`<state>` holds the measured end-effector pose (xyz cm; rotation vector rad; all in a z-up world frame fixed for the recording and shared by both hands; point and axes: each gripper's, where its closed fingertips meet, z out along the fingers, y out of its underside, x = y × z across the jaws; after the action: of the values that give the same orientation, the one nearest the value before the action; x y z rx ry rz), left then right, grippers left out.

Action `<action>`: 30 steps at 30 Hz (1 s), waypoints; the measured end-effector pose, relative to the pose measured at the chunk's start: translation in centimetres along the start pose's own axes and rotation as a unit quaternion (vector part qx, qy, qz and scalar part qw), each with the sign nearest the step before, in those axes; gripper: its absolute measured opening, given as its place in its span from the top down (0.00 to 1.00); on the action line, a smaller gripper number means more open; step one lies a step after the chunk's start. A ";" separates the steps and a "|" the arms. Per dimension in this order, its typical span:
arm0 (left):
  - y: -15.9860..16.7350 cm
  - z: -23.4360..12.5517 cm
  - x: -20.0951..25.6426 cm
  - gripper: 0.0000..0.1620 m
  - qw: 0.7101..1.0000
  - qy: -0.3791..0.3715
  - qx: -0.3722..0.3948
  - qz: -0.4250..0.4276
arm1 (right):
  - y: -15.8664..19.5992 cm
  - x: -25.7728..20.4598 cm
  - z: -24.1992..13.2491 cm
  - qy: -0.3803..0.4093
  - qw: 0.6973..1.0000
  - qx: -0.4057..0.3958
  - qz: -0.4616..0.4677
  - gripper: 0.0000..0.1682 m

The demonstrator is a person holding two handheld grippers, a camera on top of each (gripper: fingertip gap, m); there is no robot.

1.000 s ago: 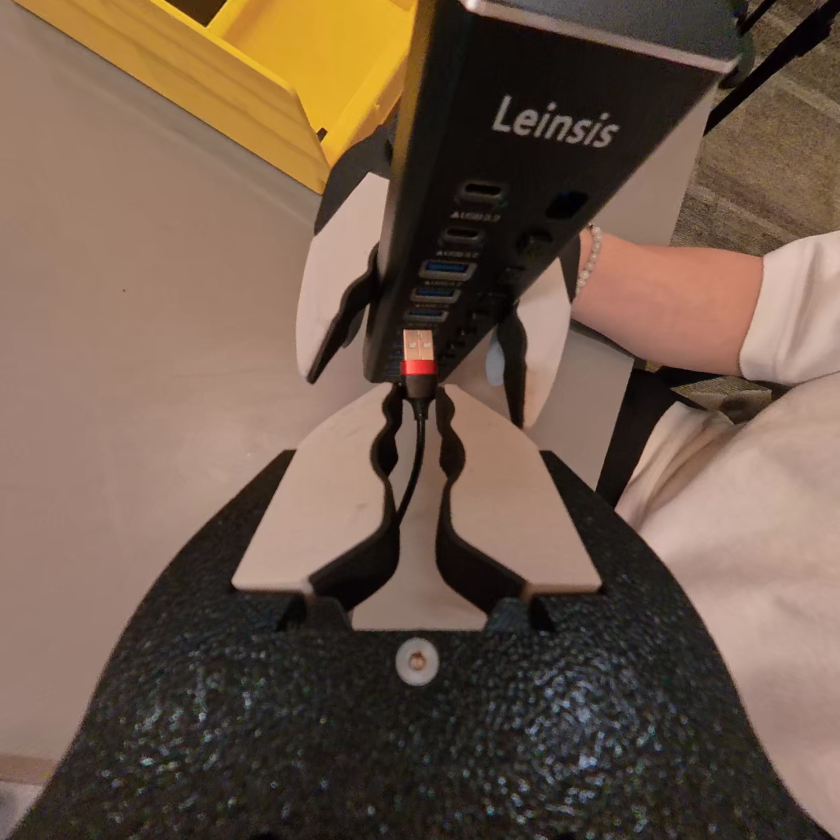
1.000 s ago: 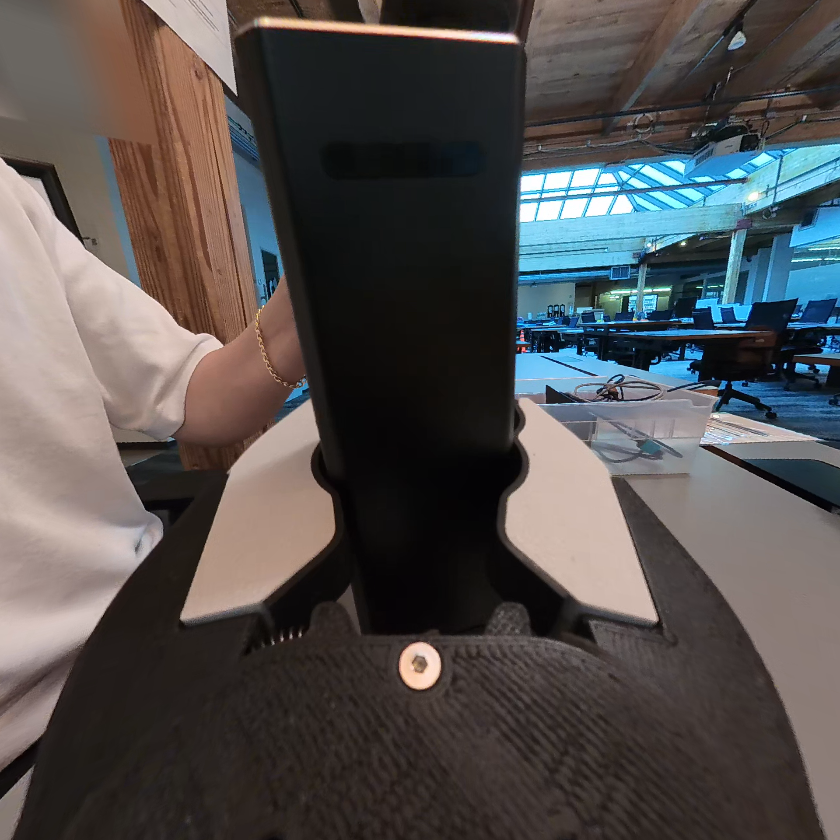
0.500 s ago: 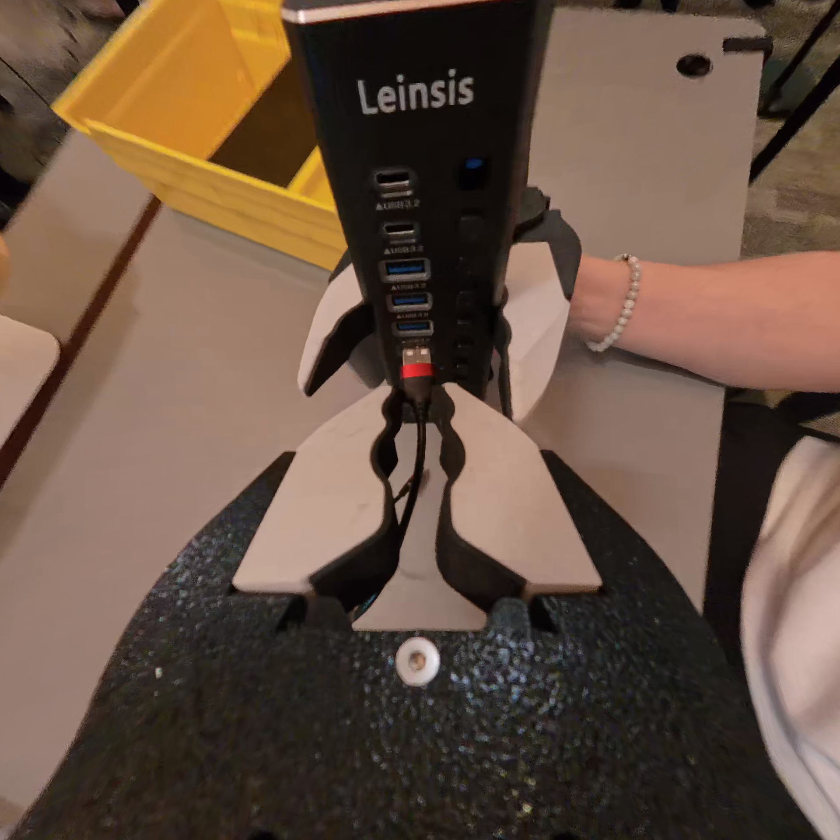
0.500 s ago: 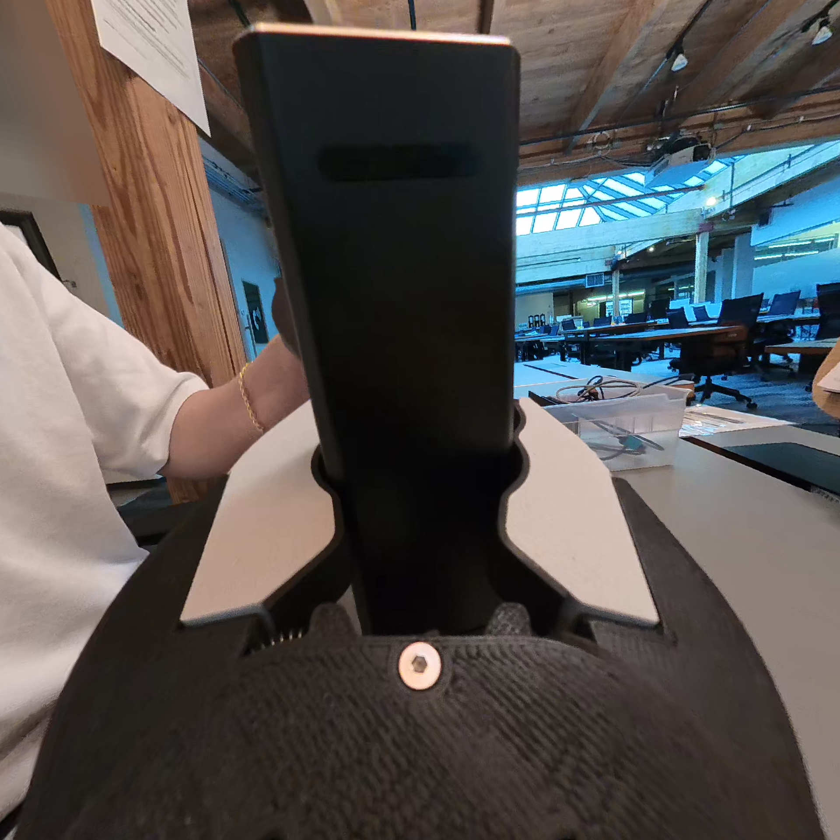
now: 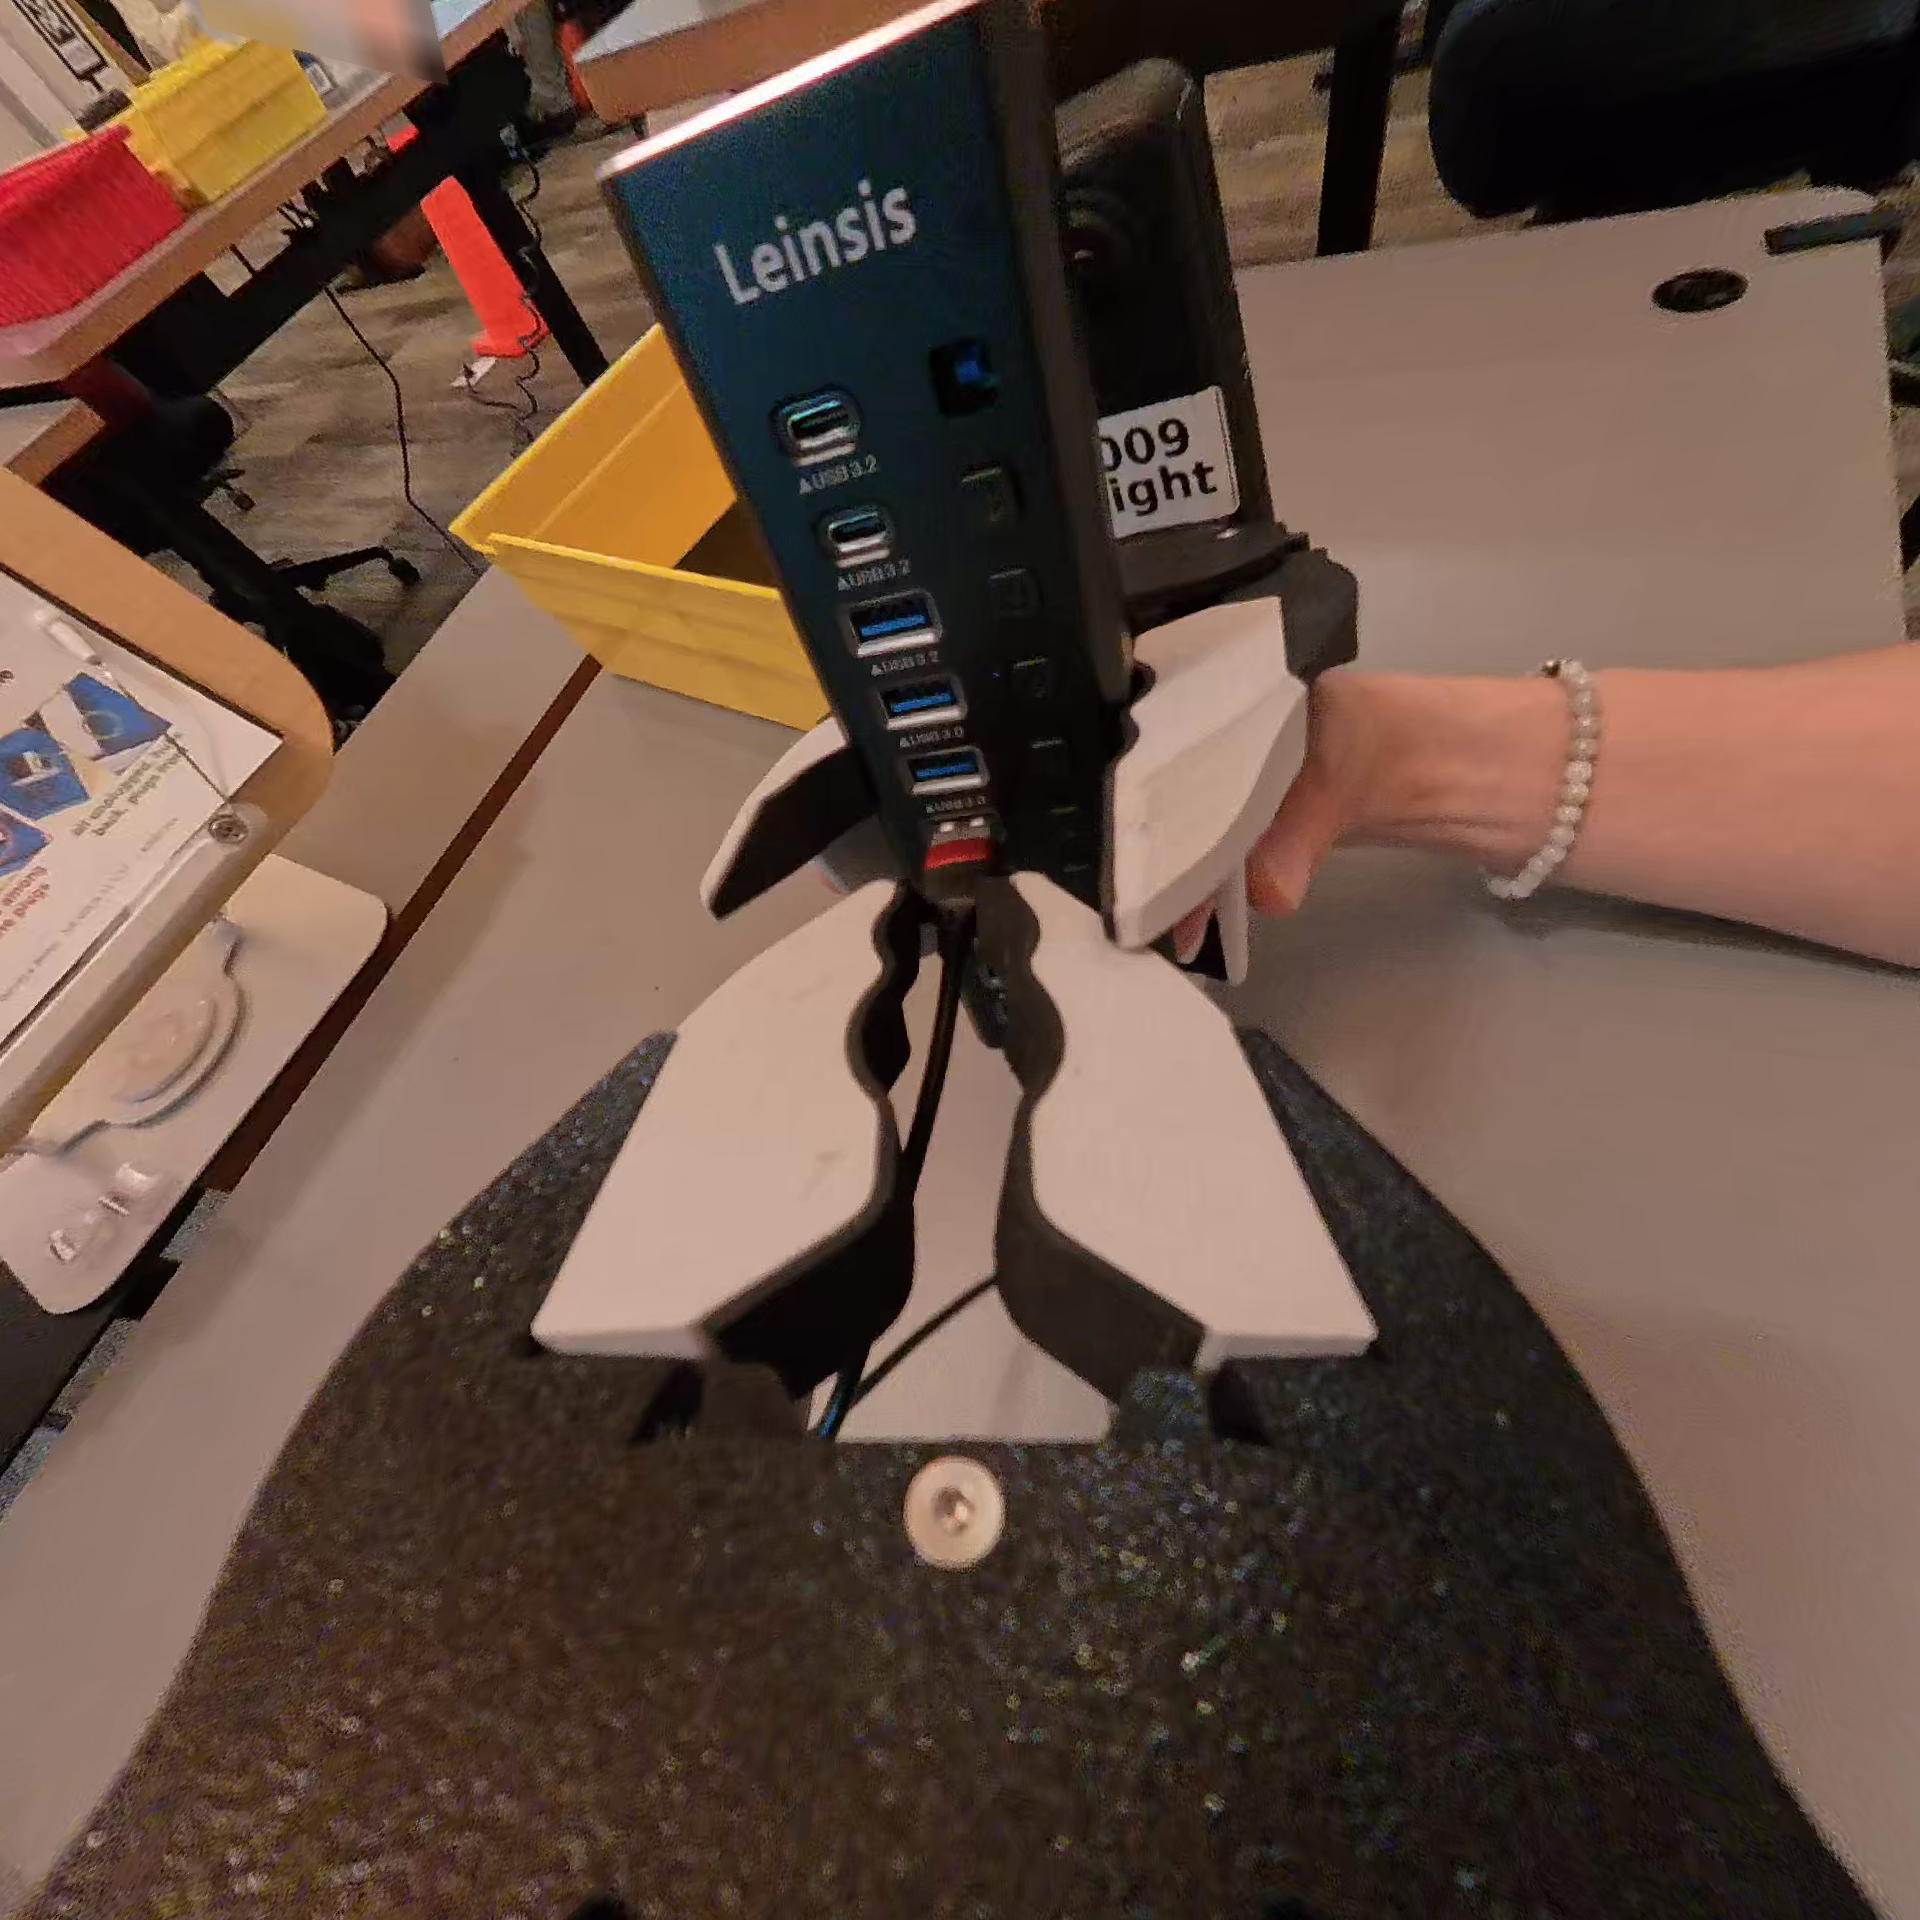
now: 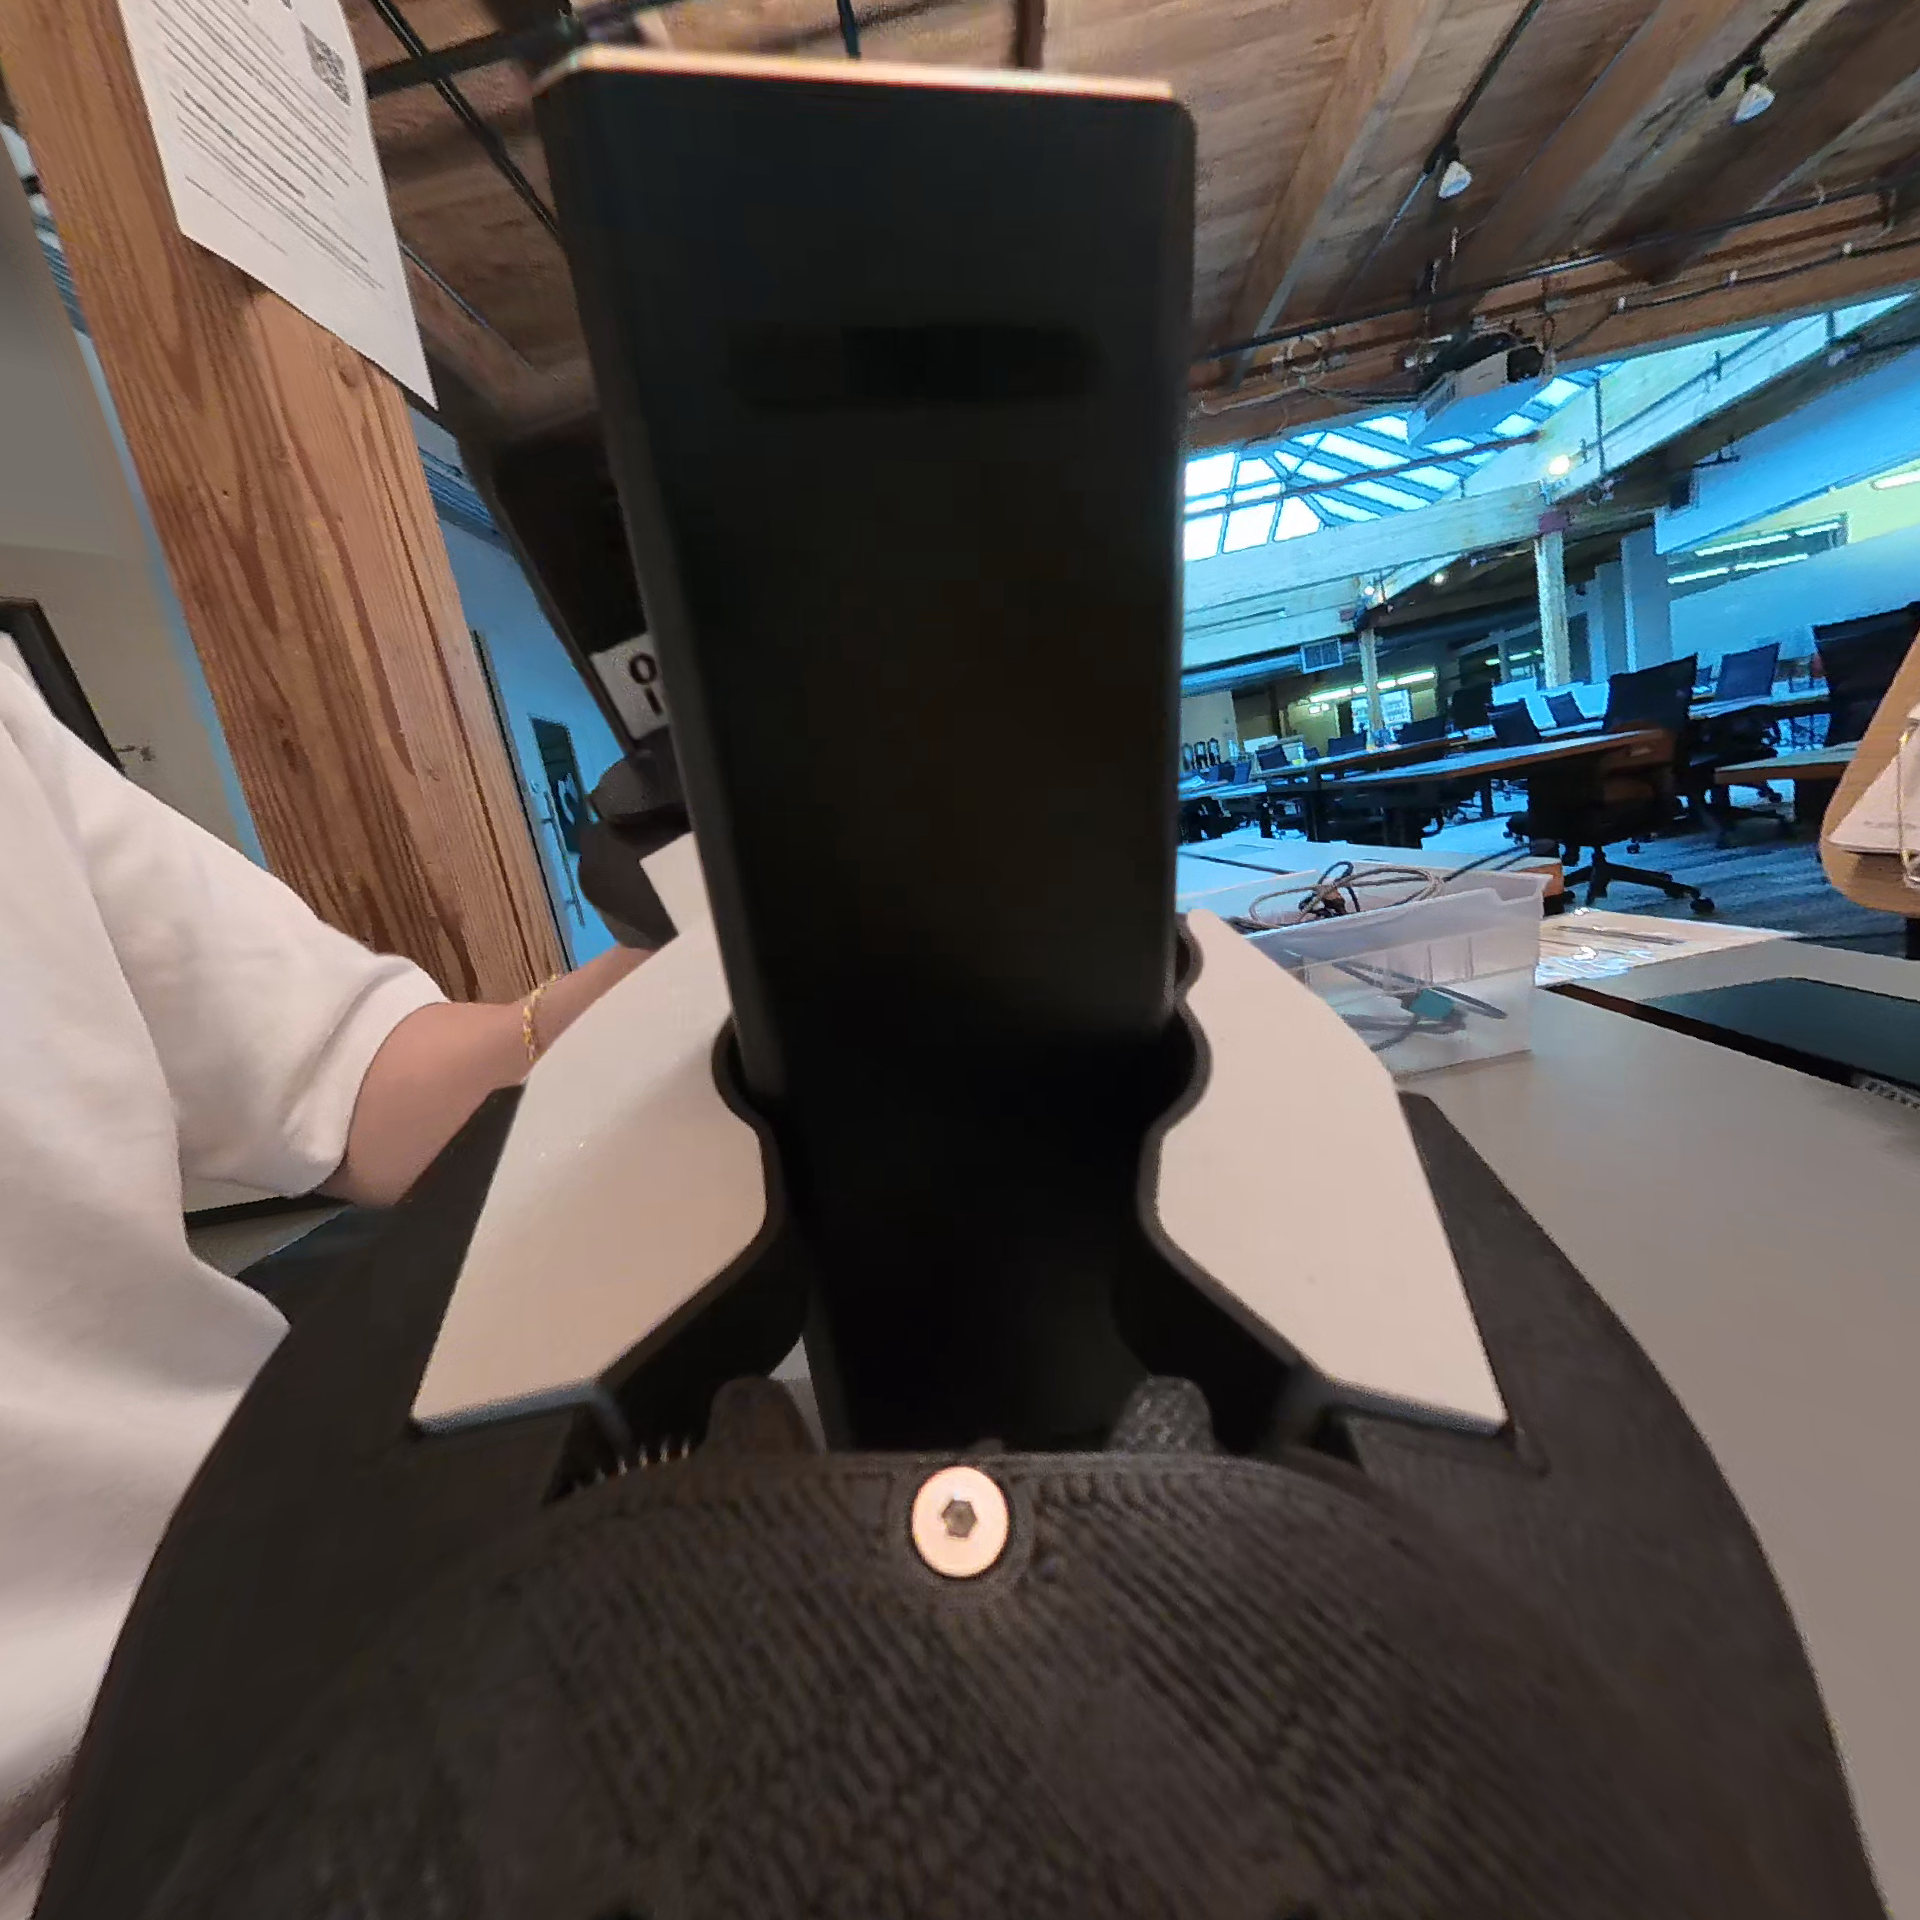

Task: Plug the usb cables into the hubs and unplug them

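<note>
Black hub bearing white lettering, red-collared plug seated, gripped.

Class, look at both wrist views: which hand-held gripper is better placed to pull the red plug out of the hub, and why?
The left hand-held gripper. Its fingertips already sit at the red plug, with the black cable running between its fingers. The right hand-held gripper is occupied, shut on the hub to steady it.
</note>
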<state>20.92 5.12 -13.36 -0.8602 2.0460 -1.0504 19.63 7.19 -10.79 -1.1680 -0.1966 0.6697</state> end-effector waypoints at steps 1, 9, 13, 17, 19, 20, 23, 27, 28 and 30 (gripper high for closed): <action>0.1 0.1 0.1 0.92 1.000 0.001 -0.002 -0.001 | 0.2 -0.1 0.1 -0.004 1.000 -0.006 -0.002 0.56; 0.6 0.5 0.0 0.92 0.999 0.015 0.008 -0.032 | 0.6 0.0 0.2 0.005 1.000 -0.013 -0.008 0.55; 0.5 0.4 0.1 0.91 0.999 0.010 0.029 -0.031 | 0.7 -0.2 0.2 -0.001 0.999 -0.019 -0.031 0.55; 0.4 -0.3 -0.6 0.79 0.999 -0.021 0.016 -0.017 | 0.3 0.3 -0.5 0.015 0.998 -0.021 -0.049 0.55; 0.0 -1.9 -1.4 0.75 0.999 -0.031 0.022 -0.026 | -0.1 1.0 -1.3 0.036 0.998 -0.021 -0.050 0.55; -0.3 -3.1 -2.0 0.74 0.998 -0.034 0.032 -0.035 | -0.4 1.3 -1.7 0.043 0.998 -0.017 -0.050 0.55; 0.1 -7.3 -5.4 0.74 0.995 -0.067 0.031 -0.064 | -0.9 1.6 -2.5 0.053 0.997 -0.011 -0.053 0.55; 5.0 -15.1 -15.2 0.75 0.964 -0.224 -0.048 -0.139 | -0.8 1.8 -2.7 0.059 0.997 -0.017 -0.055 0.54; 6.6 -17.2 -17.7 0.75 0.948 -0.256 -0.068 -0.177 | -0.7 1.7 -2.7 0.057 0.997 -0.019 -0.055 0.55; 9.8 -20.6 -21.9 0.76 0.914 -0.287 -0.102 -0.267 | -0.5 1.6 -2.5 0.053 0.997 -0.025 -0.055 0.55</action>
<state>14.32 35.37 -6.75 -1.6778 1.4569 -0.7198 22.27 6.07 -11.69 -1.2288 -0.1876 0.5059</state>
